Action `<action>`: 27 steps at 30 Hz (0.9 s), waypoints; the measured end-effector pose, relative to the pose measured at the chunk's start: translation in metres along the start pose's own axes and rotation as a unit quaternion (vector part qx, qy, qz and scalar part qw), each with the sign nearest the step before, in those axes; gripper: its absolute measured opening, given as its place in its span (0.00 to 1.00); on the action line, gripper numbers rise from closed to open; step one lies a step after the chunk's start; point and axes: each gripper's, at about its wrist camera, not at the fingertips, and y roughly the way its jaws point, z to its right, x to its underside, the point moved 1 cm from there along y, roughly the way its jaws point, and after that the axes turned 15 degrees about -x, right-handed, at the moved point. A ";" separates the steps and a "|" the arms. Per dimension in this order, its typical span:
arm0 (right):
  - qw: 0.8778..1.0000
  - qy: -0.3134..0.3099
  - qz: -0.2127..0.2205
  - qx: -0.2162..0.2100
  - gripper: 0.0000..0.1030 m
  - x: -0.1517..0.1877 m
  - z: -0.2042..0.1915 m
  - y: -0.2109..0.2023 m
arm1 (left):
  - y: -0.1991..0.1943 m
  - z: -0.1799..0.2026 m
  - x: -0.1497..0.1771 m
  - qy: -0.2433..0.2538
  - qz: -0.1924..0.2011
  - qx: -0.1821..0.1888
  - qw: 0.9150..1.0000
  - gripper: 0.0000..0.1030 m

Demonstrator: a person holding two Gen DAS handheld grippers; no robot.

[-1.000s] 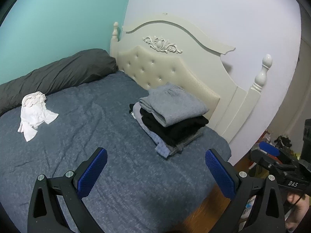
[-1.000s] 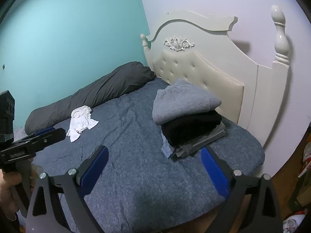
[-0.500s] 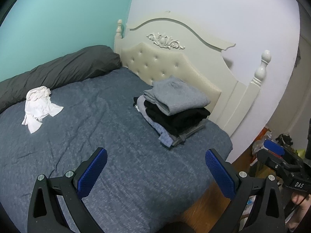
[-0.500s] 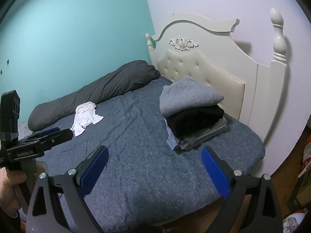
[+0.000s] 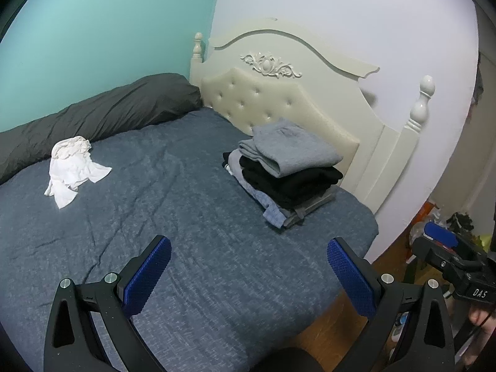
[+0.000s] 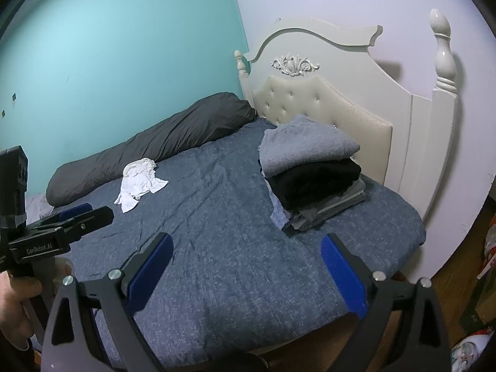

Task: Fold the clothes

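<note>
Left gripper (image 5: 248,268) and right gripper (image 6: 246,271): jaws spread apart, empty, above the bed (image 5: 192,217). Crumpled white garment (image 5: 73,167) ahead-left; folded stack (image 5: 285,170) ahead-right.

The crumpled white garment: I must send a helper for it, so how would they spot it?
On the blue-grey bedspread, look beside the long dark grey bolster pillow. The crumpled white garment lies loose there, unlike the folded stack of clothes.
</note>
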 end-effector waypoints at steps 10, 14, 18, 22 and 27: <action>1.000 -0.001 0.000 0.000 0.94 0.007 -0.004 0.000 | -0.002 -0.007 0.010 0.003 0.001 -0.009 1.000 1.00; 1.000 0.001 -0.001 0.002 0.94 0.007 -0.004 0.003 | -0.003 -0.009 0.013 0.005 0.004 -0.012 1.000 1.00; 1.000 -0.003 0.000 0.003 0.94 0.009 -0.006 0.003 | -0.003 -0.011 0.016 0.005 0.007 -0.016 1.000 1.00; 1.000 -0.006 -0.002 0.002 0.94 0.010 -0.009 0.004 | -0.003 -0.013 0.017 0.005 0.008 -0.018 1.000 1.00; 1.000 -0.008 0.003 0.004 0.94 0.012 -0.010 0.003 | -0.004 -0.015 0.018 0.005 0.012 -0.019 1.000 1.00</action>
